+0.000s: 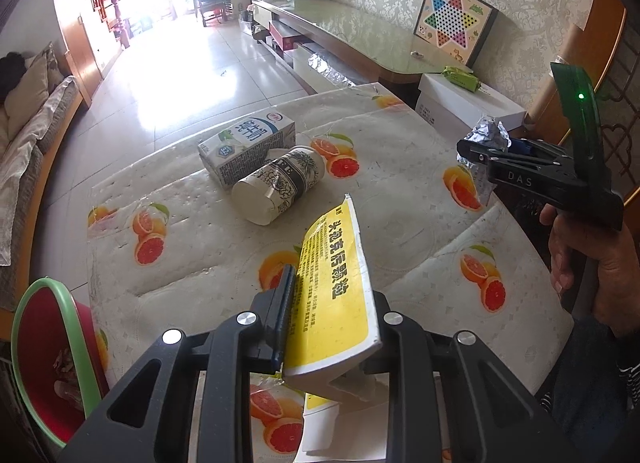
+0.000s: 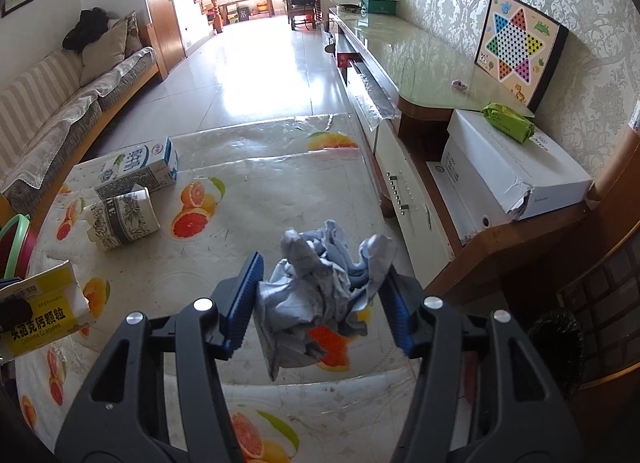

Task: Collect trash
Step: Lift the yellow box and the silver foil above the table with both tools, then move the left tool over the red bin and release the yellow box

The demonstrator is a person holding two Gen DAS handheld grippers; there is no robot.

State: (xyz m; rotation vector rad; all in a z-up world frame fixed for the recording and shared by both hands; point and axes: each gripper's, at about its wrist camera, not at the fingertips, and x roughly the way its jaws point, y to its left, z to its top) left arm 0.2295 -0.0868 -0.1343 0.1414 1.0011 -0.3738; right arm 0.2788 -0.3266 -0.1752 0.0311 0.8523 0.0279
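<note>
My left gripper (image 1: 332,319) sits low and close to me, its jaws clamped on a yellow box (image 1: 334,295) that tilts up between them. My right gripper (image 2: 320,295) hangs out to the right, above the table, jaws pressed against a crumpled foil wad (image 2: 316,303). My right hand (image 1: 592,259) wraps the handle from below, fingers curled around the grip.

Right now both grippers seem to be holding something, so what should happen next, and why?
Probably carry the yellow box in the left gripper leftward and drop it in the red bin beside the table. The right gripper already clamps crumpled foil, while a milk carton and paper cup wait.
</note>
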